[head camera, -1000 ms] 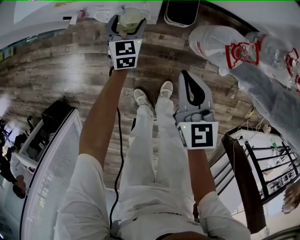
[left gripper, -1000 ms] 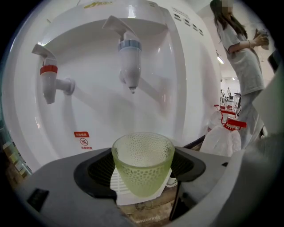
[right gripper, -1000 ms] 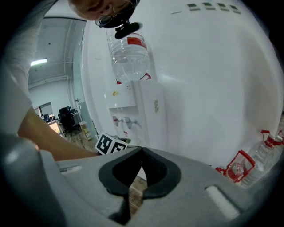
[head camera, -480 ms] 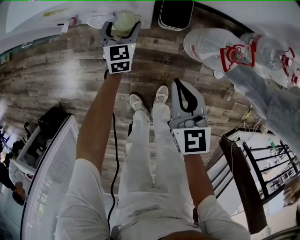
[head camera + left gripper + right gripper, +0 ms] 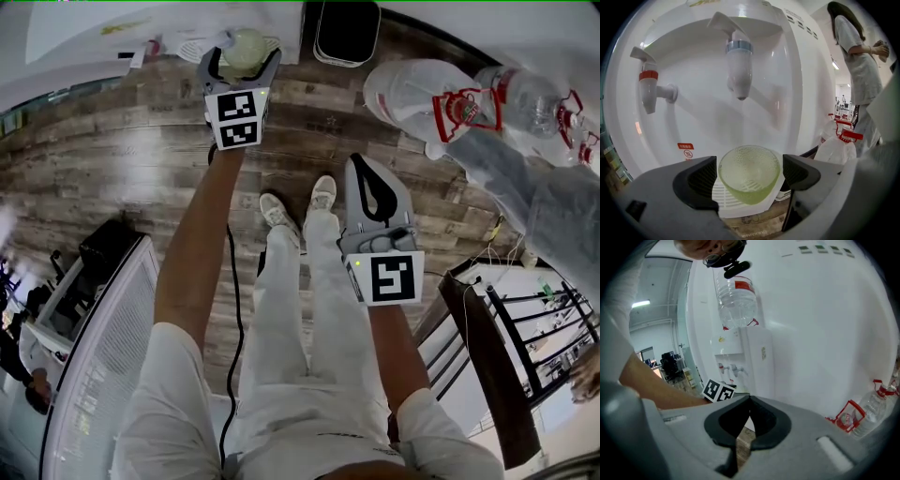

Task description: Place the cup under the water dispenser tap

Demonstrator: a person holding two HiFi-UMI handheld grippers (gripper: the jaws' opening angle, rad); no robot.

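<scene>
Item: pale green dimpled translucent cup [image 5: 749,180], standing on white drip grille [image 5: 725,205] directly below blue-collared tap [image 5: 739,65]. Probably light, stiff, slick; take across mid-wall. Left gripper [image 5: 749,172]: jaws just opened wide, cup between, untouched. Right gripper [image 5: 747,422]: closed, empty.

Right claw [image 5: 749,405] closed, empty

1. The tray [image 5: 723,197] is partly hidden: the cup [image 5: 749,173] covers its middle.
2. The red label [image 5: 685,149] on the dispenser [image 5: 708,108] has print too small to read.
3. The person [image 5: 855,65] at far right is cut off by the edge.
4. In the head view, the bottles [image 5: 530,98] run off the right edge.
5. In the right gripper view, the taps [image 5: 736,369] are too small to tell apart.
</scene>
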